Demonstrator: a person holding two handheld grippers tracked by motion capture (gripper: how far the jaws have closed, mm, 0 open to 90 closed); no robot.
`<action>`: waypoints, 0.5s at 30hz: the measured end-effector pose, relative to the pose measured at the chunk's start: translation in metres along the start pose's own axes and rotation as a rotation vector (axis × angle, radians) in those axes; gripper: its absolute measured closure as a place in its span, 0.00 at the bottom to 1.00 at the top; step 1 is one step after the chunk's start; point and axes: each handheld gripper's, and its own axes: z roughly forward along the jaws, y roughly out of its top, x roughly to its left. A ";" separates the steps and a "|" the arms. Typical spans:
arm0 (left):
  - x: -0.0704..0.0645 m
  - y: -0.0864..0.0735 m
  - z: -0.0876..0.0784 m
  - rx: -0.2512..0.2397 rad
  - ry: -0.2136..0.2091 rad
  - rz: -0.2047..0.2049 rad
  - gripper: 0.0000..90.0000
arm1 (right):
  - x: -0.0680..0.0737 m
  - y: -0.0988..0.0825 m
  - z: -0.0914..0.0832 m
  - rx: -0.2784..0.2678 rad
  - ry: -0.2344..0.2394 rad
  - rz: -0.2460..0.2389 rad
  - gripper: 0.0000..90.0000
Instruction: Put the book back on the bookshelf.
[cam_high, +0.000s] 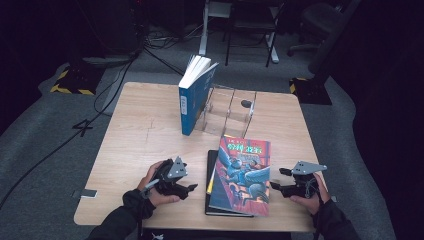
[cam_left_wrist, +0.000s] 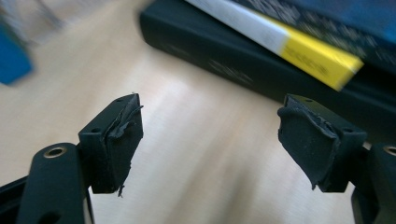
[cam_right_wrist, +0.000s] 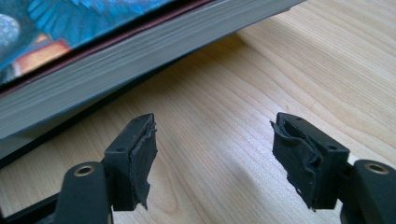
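The colourful illustrated paperback (cam_high: 241, 172) lies flat on a black hardcover book (cam_high: 212, 172) at the light wooden worktop's (cam_high: 140, 125) near edge, long axis running away from me. It lies between the left hand-held gripper (cam_high: 192, 188) and the right hand-held gripper (cam_high: 274, 185); both stand open, empty, pointing at it.

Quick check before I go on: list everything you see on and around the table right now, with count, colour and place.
illustrated book: one, blue and red cover, lying flat on top of the black book, near edge of the table between the two grippers.
black book: one, black, flat under the illustrated book, its left edge showing.
blue book: one, blue cover with white pages, upright at the left end of the clear rack.
clear rack: one, transparent, far middle of the table.
table: one, light wood.
chairs: dark, on the floor beyond the table; count unclear.
left gripper: one, black, jaws open, left of the book stack.
right gripper: one, black, jaws open, right of the stack.
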 end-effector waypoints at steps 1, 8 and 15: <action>-0.003 -0.002 0.002 0.011 -0.007 0.005 0.25 | 0.001 0.000 0.000 0.002 0.000 -0.003 0.34; -0.018 -0.008 0.007 0.034 -0.059 0.022 0.25 | 0.006 0.005 -0.011 -0.018 0.000 -0.003 0.33; -0.021 -0.011 0.012 0.040 -0.082 0.035 0.25 | 0.014 0.017 -0.027 -0.057 0.005 0.010 0.33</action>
